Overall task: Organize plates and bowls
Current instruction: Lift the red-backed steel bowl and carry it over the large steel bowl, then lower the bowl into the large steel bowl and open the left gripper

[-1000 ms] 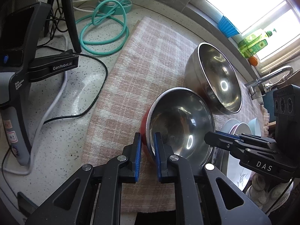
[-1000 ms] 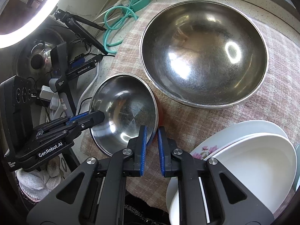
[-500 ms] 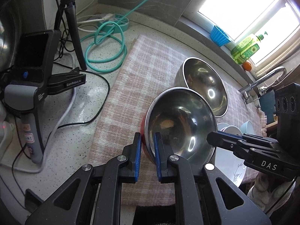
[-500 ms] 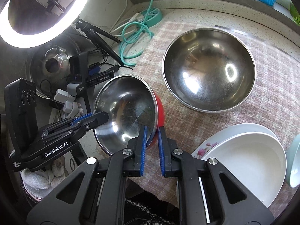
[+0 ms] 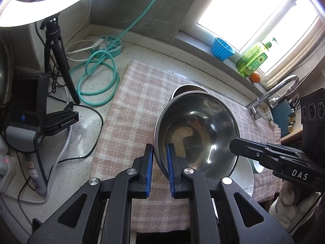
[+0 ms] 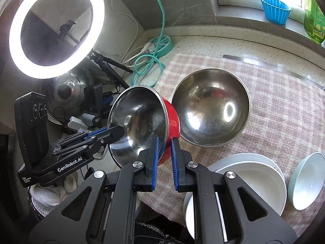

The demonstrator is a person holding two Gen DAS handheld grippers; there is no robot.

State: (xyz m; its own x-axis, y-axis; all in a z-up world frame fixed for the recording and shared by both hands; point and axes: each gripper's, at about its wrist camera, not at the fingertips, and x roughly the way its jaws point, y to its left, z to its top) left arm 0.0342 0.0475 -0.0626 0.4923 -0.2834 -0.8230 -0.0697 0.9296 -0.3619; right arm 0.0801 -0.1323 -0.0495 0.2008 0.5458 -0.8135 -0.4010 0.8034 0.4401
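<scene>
Both my grippers, left gripper (image 5: 158, 157) and right gripper (image 6: 164, 150), pinch the light, slippery red-backed steel bowl's (image 6: 140, 122) rim above the big bowl (image 6: 211, 107).

My counter (image 5: 113, 134) is speckled stone under a pink checked cloth (image 5: 140, 93); a bright window (image 5: 254, 12) sits at 1 o'clock, a ring light (image 6: 54, 28) at 10.

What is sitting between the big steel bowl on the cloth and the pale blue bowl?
Only bare checked cloth lies between big steel bowl and pale blue bowl, in the right wrist view.
</scene>
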